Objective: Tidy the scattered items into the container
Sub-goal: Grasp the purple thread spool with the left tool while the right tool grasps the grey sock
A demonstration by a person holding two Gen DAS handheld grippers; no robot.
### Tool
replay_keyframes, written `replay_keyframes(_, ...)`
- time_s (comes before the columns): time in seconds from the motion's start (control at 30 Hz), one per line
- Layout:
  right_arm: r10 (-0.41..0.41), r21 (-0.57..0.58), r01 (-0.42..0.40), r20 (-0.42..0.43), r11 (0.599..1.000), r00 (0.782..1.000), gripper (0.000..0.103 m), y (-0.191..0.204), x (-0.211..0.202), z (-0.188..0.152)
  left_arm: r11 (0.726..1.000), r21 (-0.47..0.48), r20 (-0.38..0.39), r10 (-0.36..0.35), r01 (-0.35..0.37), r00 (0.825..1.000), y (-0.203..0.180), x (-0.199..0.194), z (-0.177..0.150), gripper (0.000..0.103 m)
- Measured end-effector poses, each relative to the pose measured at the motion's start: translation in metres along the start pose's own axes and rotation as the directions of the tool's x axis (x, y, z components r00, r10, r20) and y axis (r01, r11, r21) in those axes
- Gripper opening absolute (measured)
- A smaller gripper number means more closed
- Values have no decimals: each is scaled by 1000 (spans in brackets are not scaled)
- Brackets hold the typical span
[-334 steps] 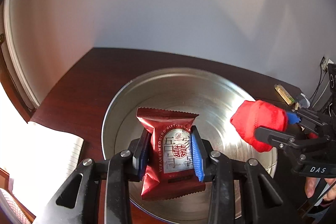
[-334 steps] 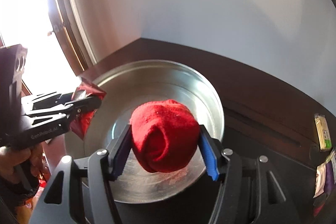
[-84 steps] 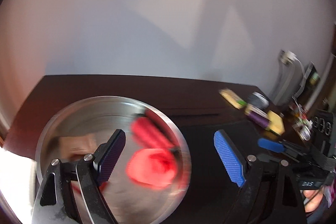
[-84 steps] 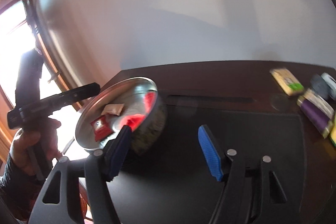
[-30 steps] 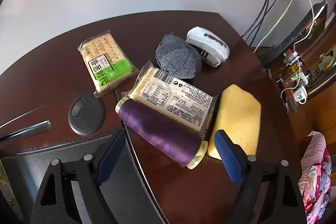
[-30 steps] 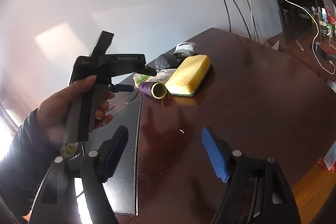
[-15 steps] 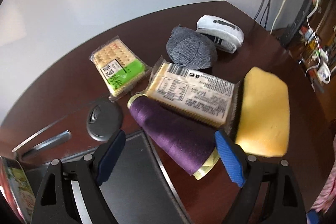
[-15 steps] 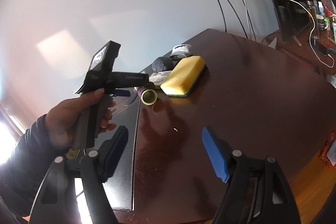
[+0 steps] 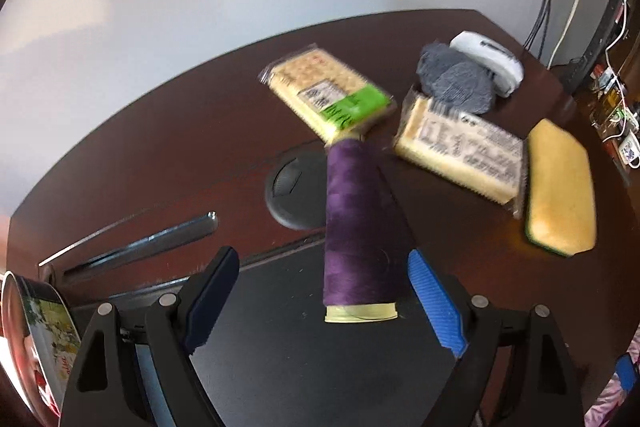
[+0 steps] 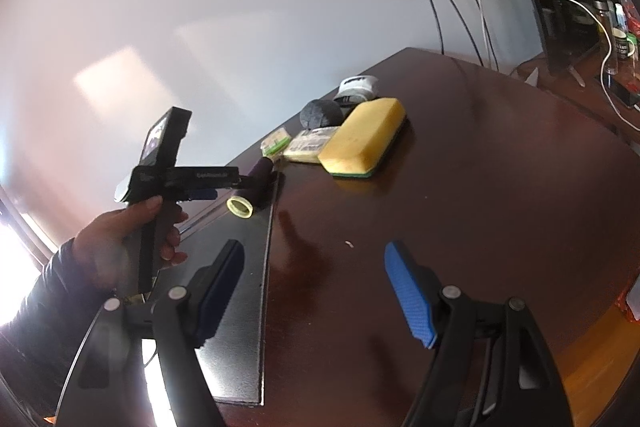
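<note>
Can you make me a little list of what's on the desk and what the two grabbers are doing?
left gripper: open, purple thread spool between its fingers, not squeezed
right gripper: open, empty
still loose: two cracker packs, grey sock ball, white sock, yellow sponge
tin: at the left edge
desk: dark wood

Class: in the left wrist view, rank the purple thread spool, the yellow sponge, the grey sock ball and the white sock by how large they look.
1. purple thread spool, though it lies nearest the camera, which inflates it
2. yellow sponge
3. grey sock ball
4. white sock, partly hidden behind the grey one, so ranks 3 and 4 are unsure
</note>
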State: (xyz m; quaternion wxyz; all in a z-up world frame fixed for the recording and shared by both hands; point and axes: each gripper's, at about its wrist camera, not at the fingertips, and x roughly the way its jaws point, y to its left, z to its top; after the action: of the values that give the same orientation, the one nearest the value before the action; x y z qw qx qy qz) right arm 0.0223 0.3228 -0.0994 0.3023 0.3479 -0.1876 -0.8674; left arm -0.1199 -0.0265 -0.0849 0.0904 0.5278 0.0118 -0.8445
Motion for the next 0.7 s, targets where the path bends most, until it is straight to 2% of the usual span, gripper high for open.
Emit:
replay_keyframes(0.27,-7,-26,7,-16,1000,1000,75,10,6,2,993,-101,11,-67,67,998,26,7,-14,88)
replay_keyframes(0.43,-35,-94,31,-44,995,998,75,23,21,11,992,-102,26,-73,75,997,21,14,-16,88)
replay_keyframes(0.53,-60,-168,51,-50,984,997,75,36,38,42,989,-111,37,-92,96,995,22,12,-16,88)
replay_keyframes(0.7,-100,-252,80,-68,964,993,75,53,87,108,997,-56,59,-53,56,997,14,9,-17,88)
